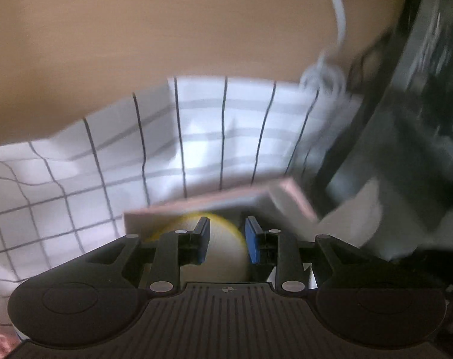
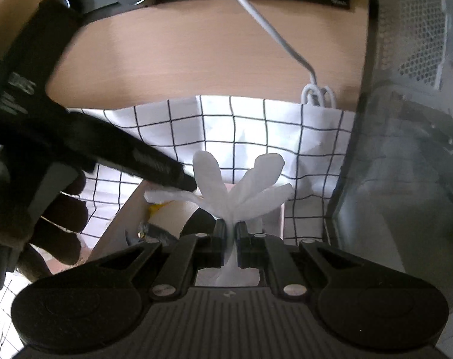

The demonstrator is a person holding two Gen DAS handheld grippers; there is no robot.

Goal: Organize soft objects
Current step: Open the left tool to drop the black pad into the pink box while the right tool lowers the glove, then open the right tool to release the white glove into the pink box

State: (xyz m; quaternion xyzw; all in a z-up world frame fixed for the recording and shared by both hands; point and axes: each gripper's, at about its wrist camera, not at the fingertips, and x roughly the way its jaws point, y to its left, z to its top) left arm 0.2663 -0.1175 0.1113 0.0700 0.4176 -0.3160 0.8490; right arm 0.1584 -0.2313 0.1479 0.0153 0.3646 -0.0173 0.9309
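White thin-film disposable glove [image 2: 241, 185] is sitting pinched at the cuff between the pressed-together jaws of the right gripper [image 2: 230, 230], its fingers fanning out just ahead of the tips over a pale pink-rimmed open box [image 2: 121, 209]. Left gripper [image 1: 227, 234] is hovering over the same box [image 1: 196, 206], jaws standing slightly apart with nothing between them, a round cream object with a yellow edge [image 1: 220, 257] lying below the gap. In the right view the left gripper [image 2: 184, 181] is reaching in, tip touching or nearly touching one glove finger. Risks: the glove is feather-light, so it is likely clinging to a pad or drifting outside the box on release; crowded tongs may be knocking each other or dragging the black-grid white cloth [image 2: 256, 125]; the white cable [image 2: 271, 30] beyond could be snagging.
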